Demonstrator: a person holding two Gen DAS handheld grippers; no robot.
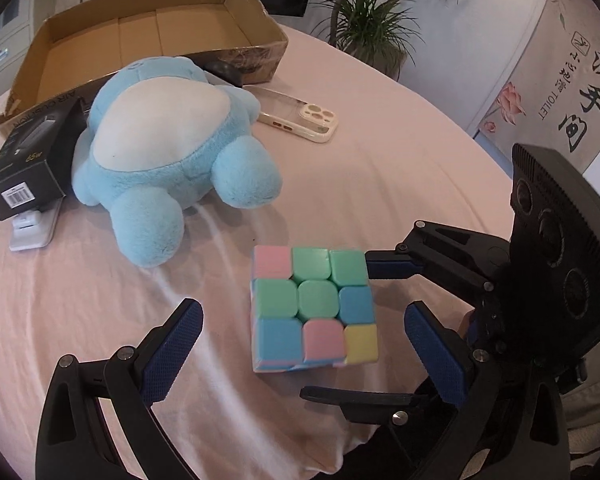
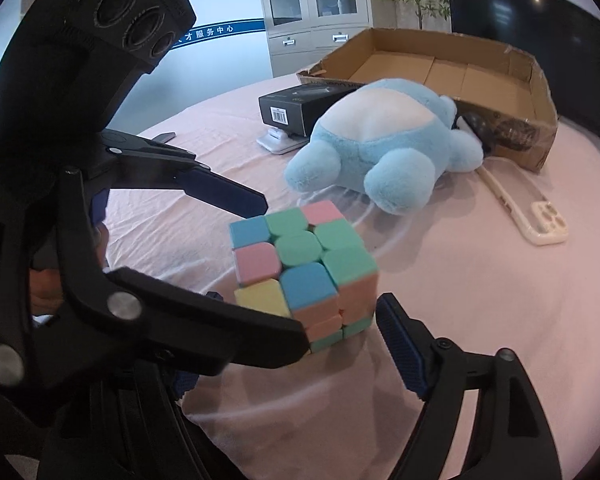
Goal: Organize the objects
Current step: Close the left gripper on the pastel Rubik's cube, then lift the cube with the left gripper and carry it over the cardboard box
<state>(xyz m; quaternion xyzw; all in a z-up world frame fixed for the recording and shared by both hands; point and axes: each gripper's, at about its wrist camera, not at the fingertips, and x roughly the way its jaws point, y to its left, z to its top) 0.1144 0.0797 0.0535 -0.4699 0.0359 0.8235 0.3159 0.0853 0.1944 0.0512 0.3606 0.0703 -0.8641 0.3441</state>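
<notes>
A pastel puzzle cube (image 1: 314, 308) (image 2: 300, 272) rests on the pink tablecloth, and both grippers straddle it. My left gripper (image 1: 304, 306) is open wide, with a gap between the cube and each blue pad. My right gripper (image 2: 298, 298) comes in from the right in the left wrist view and is also open. Its upper finger (image 1: 392, 268) reaches the cube's top corner, and its lower finger (image 1: 340, 396) stays just clear of the cube. In the right wrist view, the left gripper's black finger (image 2: 180, 320) hides most of my right gripper's left finger.
A blue and white plush (image 1: 168, 152) lies behind the cube. Beyond it stands an open cardboard box (image 1: 60, 52). A black product box (image 1: 32, 160) sits on a white object (image 1: 32, 232) at the left. A clear phone case (image 1: 300, 116) lies to the plush's right.
</notes>
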